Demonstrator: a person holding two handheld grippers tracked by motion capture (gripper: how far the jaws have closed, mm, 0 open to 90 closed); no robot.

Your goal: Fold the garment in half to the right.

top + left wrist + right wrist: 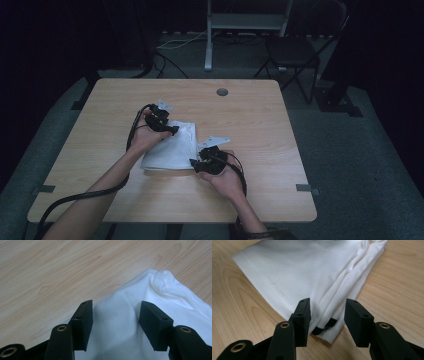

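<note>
A folded white cloth lies near the middle of the wooden table. My left gripper hovers over its far left corner, jaws apart, with the cloth bulging up between them. My right gripper sits at the near right corner, jaws apart astride the stacked folded edges of the cloth. A small black mark shows on the corner of the cloth between those jaws. Neither pair of jaws presses the fabric.
A round cable hole sits near the table's far edge. A dark folding chair and a metal stand are behind the table. Cables trail from both grippers along the person's forearms.
</note>
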